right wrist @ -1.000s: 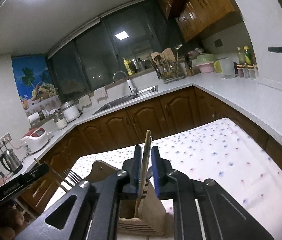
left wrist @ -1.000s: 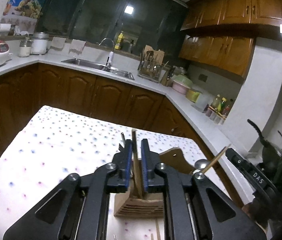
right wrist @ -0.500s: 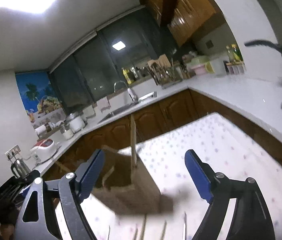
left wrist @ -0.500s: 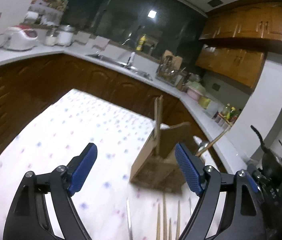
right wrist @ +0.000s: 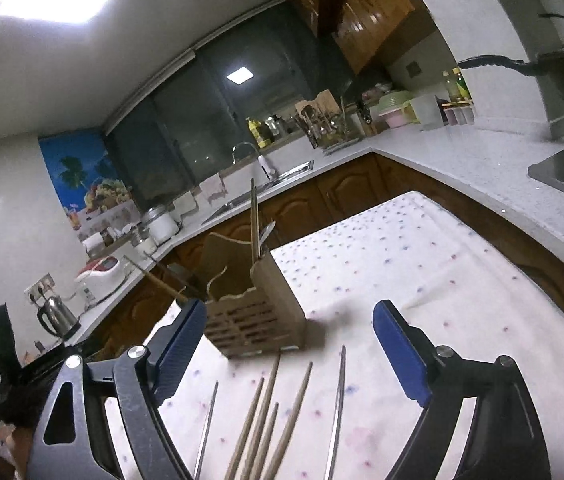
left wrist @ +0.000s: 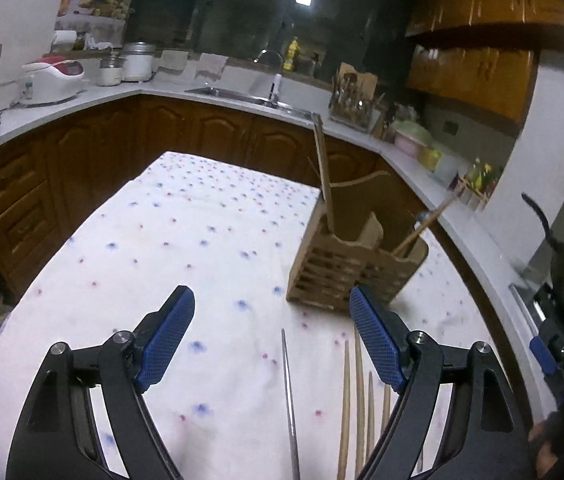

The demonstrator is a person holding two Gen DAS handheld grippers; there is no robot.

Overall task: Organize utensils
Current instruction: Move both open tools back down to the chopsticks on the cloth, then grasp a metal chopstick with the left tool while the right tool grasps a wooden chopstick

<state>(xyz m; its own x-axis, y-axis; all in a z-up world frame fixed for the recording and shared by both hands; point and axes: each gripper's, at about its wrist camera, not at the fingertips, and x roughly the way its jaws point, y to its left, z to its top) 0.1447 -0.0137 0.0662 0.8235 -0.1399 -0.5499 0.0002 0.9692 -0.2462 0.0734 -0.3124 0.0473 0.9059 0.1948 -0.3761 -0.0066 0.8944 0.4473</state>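
The bench, under a white cloth with blue and red dots, fills the middle of both views, with kitchen cabinets and a grey worktop curving around its far sides.

A wooden caddy with slatted walls stands upright on the cloth. A wooden utensil rises from its far compartment, and another handle leans outward from the compartment at the right in the left wrist view. In the right wrist view the same caddy shows a thin upright stick and a metal piece in one compartment, though which kind of utensil is unclear.

The left claw is spread wide, with nothing between its blue pads, low over the cloth just short of the caddy. The right claw is likewise spread wide and empty, its left pad in front of the caddy's lower corner.

Wooden chopsticks lie loose on the cloth near the cameras, beside thin metal chopsticks. The left wrist view shows the same wooden ones and one metal stick.
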